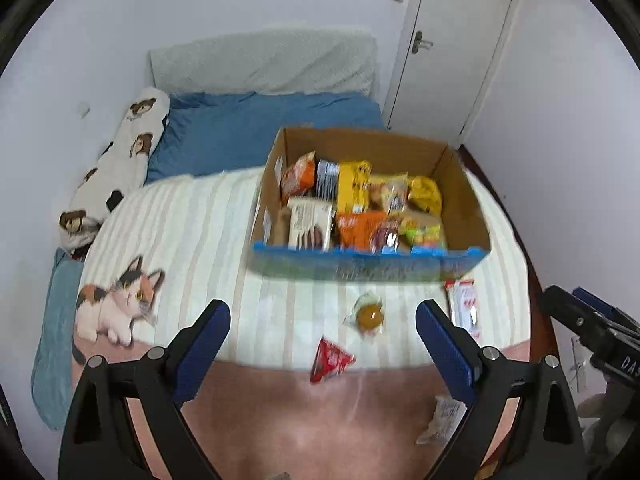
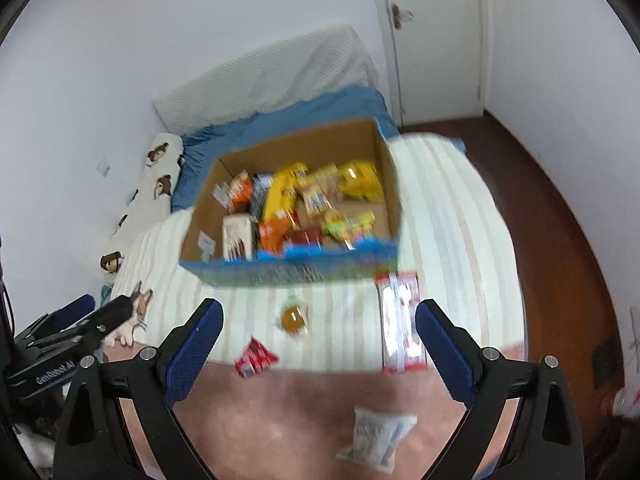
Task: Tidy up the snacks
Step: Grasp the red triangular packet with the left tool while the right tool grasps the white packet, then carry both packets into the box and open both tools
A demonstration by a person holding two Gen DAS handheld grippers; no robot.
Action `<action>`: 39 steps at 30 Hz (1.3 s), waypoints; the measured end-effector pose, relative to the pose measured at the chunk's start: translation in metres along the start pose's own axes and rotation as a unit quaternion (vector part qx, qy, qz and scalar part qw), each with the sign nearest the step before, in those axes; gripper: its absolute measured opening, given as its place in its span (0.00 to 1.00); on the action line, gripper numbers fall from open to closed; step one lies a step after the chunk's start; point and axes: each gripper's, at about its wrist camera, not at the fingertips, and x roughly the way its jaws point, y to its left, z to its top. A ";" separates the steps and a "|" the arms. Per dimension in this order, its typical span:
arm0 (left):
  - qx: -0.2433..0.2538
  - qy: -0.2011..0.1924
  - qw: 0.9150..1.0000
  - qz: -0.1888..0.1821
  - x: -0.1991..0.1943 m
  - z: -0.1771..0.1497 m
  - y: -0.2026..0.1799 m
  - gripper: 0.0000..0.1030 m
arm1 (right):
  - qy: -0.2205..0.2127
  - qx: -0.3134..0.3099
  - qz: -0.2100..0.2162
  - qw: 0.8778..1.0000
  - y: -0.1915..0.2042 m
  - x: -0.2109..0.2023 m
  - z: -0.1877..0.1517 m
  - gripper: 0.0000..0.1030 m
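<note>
A cardboard box (image 1: 464,204) (image 2: 386,168) with a blue front edge sits on the bed, filled with several snack packs. Loose snacks lie on the blanket in front of it: a round orange snack in clear wrap (image 1: 369,315) (image 2: 293,317), a red packet (image 1: 329,361) (image 2: 255,359), a long red-and-white pack (image 1: 464,306) (image 2: 401,320) and a white bag (image 1: 442,420) (image 2: 378,438). My left gripper (image 1: 323,320) is open and empty above the blanket. My right gripper (image 2: 319,320) is open and empty too; it also shows at the right edge of the left wrist view (image 1: 576,312).
The bed has a striped cat-print blanket (image 1: 180,232), a blue sheet (image 1: 256,128), a dog-print bolster (image 1: 120,160) along the left wall and a grey headboard cushion (image 1: 264,60). A white door (image 1: 456,40) stands at the back right. Dark wood floor (image 2: 540,200) lies right of the bed.
</note>
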 end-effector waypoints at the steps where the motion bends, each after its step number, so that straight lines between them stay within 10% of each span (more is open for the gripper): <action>1: -0.003 0.007 1.000 0.002 0.003 -0.008 0.002 0.92 | 0.014 0.011 -0.003 1.000 -0.009 0.006 -0.009 0.96; 14: -0.016 0.166 0.986 0.028 0.104 -0.097 0.020 0.92 | 0.205 0.161 -0.015 0.965 -0.095 0.135 -0.158 0.96; 22: 0.001 0.211 0.977 0.012 0.155 -0.094 0.004 0.92 | 0.208 0.133 -0.045 0.968 -0.084 0.167 -0.175 0.55; 31: 0.027 0.248 0.968 -0.007 0.216 -0.073 -0.010 0.92 | 0.204 0.104 -0.031 0.973 -0.054 0.178 -0.159 0.53; 35: 0.033 0.276 0.960 -0.020 0.240 -0.076 -0.014 0.56 | 0.220 0.101 -0.034 0.970 -0.048 0.191 -0.158 0.56; 39: 0.042 0.267 0.963 -0.024 0.235 -0.083 -0.015 0.43 | 0.235 0.087 -0.040 0.967 -0.043 0.201 -0.158 0.62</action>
